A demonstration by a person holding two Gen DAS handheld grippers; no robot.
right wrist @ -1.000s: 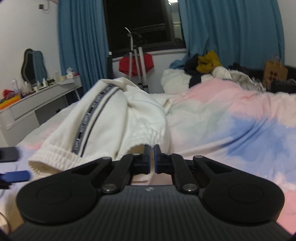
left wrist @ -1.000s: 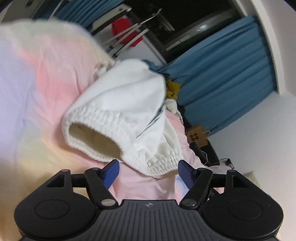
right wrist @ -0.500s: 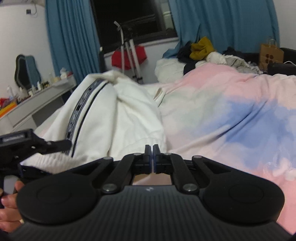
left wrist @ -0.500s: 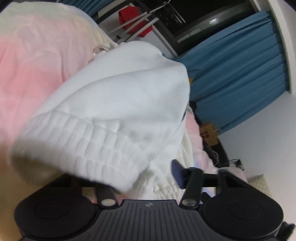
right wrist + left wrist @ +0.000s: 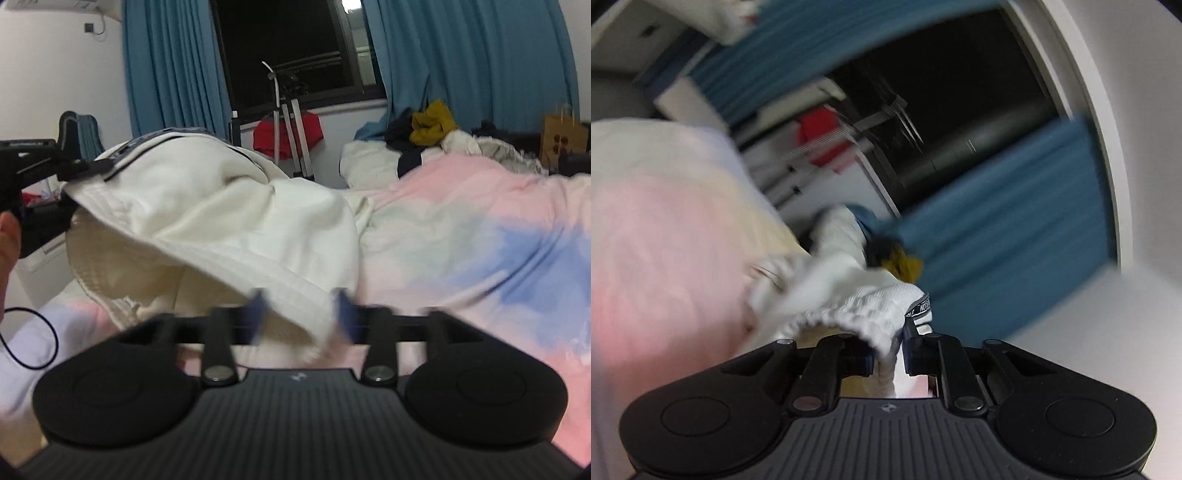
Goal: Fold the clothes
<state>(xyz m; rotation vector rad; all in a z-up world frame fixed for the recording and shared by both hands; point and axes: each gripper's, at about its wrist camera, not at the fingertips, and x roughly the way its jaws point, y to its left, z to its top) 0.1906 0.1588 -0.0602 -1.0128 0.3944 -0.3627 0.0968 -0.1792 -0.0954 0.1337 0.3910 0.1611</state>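
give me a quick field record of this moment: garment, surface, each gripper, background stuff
garment: white sweatpants with a dark side stripe, partly lifted off the bed
surface: pastel tie-dye bedspread
left gripper: shut on the ribbed cuff, holding it up
right gripper: open, fingers on either side of a ribbed white hem, image blurred
background: blue curtains, dark window, red cloth on a metal stand, clothes pile, paper bag

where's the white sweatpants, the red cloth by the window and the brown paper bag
white sweatpants (image 5: 229, 206), right wrist view, on the broad lifted fabric
red cloth (image 5: 286, 133), right wrist view, on its middle behind the metal stand
brown paper bag (image 5: 563, 138), right wrist view, on its front face
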